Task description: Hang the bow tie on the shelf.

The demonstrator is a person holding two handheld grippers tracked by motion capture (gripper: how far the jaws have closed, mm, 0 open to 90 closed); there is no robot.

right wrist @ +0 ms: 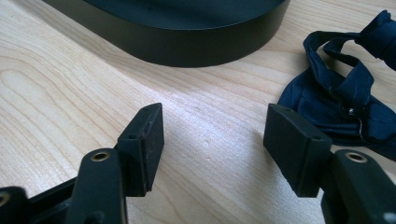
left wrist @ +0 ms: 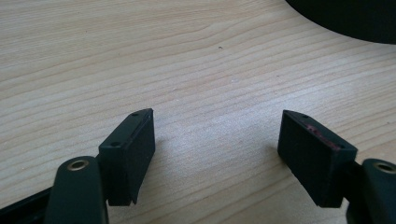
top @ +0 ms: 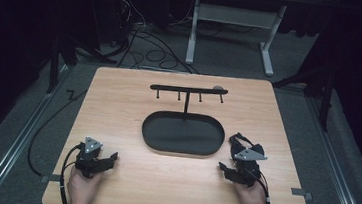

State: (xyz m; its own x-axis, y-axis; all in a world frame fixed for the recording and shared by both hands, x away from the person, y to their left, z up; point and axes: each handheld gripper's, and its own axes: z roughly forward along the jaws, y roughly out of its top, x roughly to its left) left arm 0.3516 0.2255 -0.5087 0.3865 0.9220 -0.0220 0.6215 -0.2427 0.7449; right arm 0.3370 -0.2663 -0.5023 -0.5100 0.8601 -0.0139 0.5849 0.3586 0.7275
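The left tool [top: 111,158] rests low on the wooden desk [top: 119,96] near its front left corner, jaws spread apart with only bare wood between them. The right tool [top: 223,167] sits near the front right, its jaws likewise wide apart and gripping nothing. Just beside it, at the right end of the black oval tray [top: 153,138] of the hook stand [top: 188,89], lies a dark blue bow tie [right wrist: 341,93] flat on the desk, touching neither tool.

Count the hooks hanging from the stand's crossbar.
4. All hang under the black crossbar of the stand: the first hook near its left end, the second left of the post, the third right of it, the fourth near the right end.
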